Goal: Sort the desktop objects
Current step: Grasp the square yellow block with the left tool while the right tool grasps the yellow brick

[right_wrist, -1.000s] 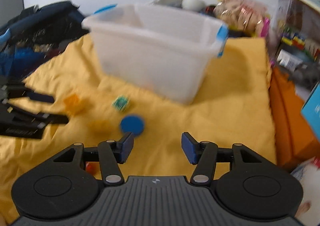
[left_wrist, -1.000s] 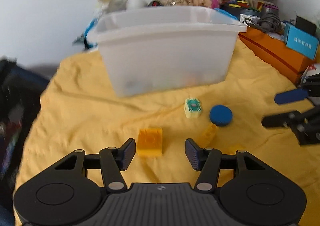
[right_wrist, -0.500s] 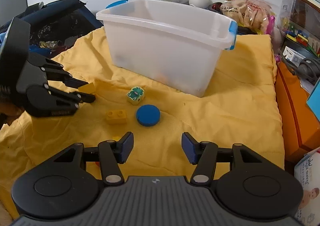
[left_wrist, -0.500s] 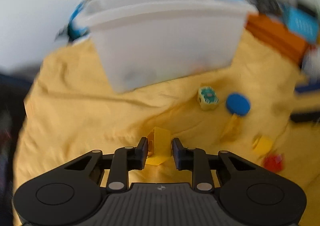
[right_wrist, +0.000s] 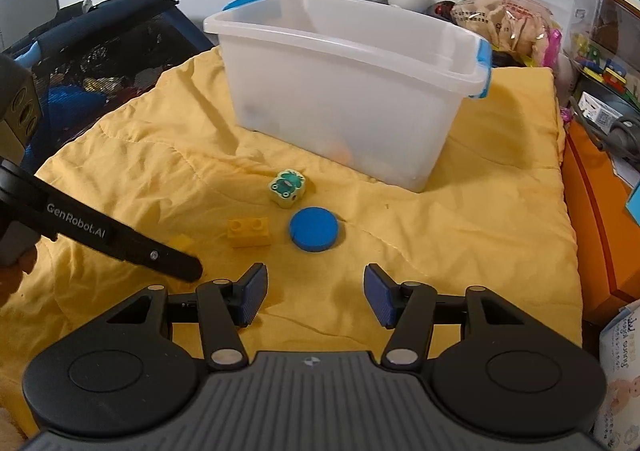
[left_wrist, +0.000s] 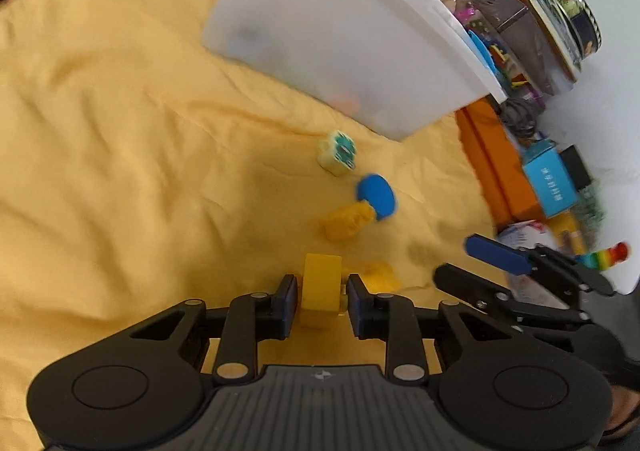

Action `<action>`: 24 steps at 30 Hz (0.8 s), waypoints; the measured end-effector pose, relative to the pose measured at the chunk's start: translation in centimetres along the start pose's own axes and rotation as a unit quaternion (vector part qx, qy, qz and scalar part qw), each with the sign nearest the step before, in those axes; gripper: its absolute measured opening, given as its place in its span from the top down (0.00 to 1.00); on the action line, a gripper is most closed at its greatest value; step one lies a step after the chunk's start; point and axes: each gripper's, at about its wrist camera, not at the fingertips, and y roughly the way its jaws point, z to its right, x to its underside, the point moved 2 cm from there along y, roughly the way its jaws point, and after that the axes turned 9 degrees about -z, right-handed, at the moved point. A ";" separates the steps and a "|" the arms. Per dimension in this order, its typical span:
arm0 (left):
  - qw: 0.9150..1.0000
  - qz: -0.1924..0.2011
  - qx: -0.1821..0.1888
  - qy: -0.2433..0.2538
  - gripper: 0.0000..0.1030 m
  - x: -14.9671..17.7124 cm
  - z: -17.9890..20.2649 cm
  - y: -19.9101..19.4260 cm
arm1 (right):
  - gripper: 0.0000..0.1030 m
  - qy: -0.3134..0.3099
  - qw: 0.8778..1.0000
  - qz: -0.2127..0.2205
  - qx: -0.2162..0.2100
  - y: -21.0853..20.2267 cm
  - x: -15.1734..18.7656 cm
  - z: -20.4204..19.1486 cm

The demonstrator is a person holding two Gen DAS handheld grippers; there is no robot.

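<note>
Left hand-held gripper (left_wrist: 320, 297) clamped on yellow block (left_wrist: 321, 287), tilted view; right hand-held gripper (right_wrist: 312, 297) spread apart, holding nothing.

Yellow cloth (right_wrist: 460, 219) covers the surface. On it: translucent bin (right_wrist: 352, 91) with blue handles at the back; frog cube (right_wrist: 287, 188) in front of the bin; blue disc (right_wrist: 314, 229) just beside it, nearer the right hand-held gripper; yellow brick (right_wrist: 249, 232) left of the disc, apart in the right wrist view; small yellow piece (right_wrist: 181, 242) further left, partly behind the left tool's black finger. Clamped block is lifted clear of the cloth or touching it: cannot tell. Orange box (right_wrist: 600, 211) at right edge.
</note>
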 end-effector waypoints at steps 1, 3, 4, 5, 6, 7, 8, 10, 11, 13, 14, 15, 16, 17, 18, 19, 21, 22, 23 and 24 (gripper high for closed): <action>1.000 0.004 -0.014 0.015 0.63 -0.1 0.3 -0.2 | 0.44 -0.002 1.000 -0.001 -0.001 0.0 0.0 -0.1; 0.999 0.010 -0.040 0.035 0.59 -0.2 0.5 -0.7 | 0.44 -0.004 1.000 -0.002 -0.002 0.1 0.0 -0.3; 0.998 0.014 -0.051 0.044 0.59 -0.3 0.7 -0.8 | 0.44 -0.004 1.000 -0.003 -0.003 0.1 0.0 -0.4; 0.997 0.017 -0.060 0.050 0.59 -0.4 0.7 -1.1 | 0.44 -0.004 1.000 -0.003 -0.004 0.2 0.0 -0.5; 0.996 0.018 -0.067 0.054 0.59 -0.5 0.7 -1.3 | 0.44 -0.005 1.000 -0.004 -0.004 0.3 -0.1 -0.6; 0.996 0.018 -0.071 0.057 0.59 -0.6 0.8 -1.4 | 0.44 -0.007 1.000 -0.004 -0.006 0.4 -0.1 -0.8; 0.996 0.018 -0.071 0.058 0.59 -0.6 0.8 -1.6 | 0.44 -0.008 1.000 -0.003 -0.007 0.4 -0.2 -0.9; 0.996 0.022 -0.065 0.059 0.59 -0.5 1.0 -2.1 | 0.44 -0.013 1.000 -0.002 -0.010 0.5 -0.6 -1.1; 0.996 0.027 -0.062 0.061 0.59 -0.4 1.1 -2.5 | 0.44 -0.017 1.000 0.000 -0.011 0.6 -0.8 -1.3; 0.995 0.033 -0.062 0.067 0.58 -0.1 1.3 -3.0 | 0.45 -0.028 0.999 0.003 -0.016 0.8 -1.5 -1.6; 0.995 0.035 -0.062 0.070 0.58 0.0 1.4 -3.2 | 0.46 -0.039 0.999 0.003 -0.019 0.9 -1.8 -1.8; 0.995 0.035 -0.064 0.072 0.58 0.2 1.6 -3.3 | 0.46 -0.055 0.998 0.001 -0.021 1.1 -2.2 -2.1; 0.994 0.034 -0.068 0.074 0.57 0.4 1.7 -3.3 | 0.47 -0.077 0.997 -0.003 -0.024 1.4 -2.5 -2.6; 0.994 0.031 -0.071 0.075 0.57 0.5 1.8 -3.1 | 0.49 -0.109 0.994 -0.007 -0.024 1.8 -2.7 -3.1; 0.994 0.028 -0.073 0.077 0.58 0.6 1.9 -3.0 | 0.50 -0.146 0.989 -0.008 -0.017 2.2 -2.9 -3.5; 0.993 0.024 -0.078 0.081 0.57 0.6 2.0 -2.9 | 0.51 -0.179 0.984 -0.013 -0.011 2.7 -3.0 -3.8; 0.992 0.018 -0.088 0.089 0.57 0.6 2.3 -2.4 | 0.59 -0.238 0.970 -0.033 -0.018 3.7 -3.3 -3.9; 0.991 0.016 -0.095 0.094 0.58 0.6 2.4 -2.1 | 0.60 -0.263 0.963 -0.043 -0.029 4.1 -3.4 -3.8; 0.990 0.015 -0.102 0.096 0.58 0.7 2.5 -1.9 | 0.62 -0.290 0.955 -0.050 -0.040 4.4 -3.5 -3.8; 0.989 0.014 -0.109 0.097 0.58 0.7 2.6 -1.7 | 0.62 -0.316 0.946 -0.053 -0.045 4.8 -3.5 -3.9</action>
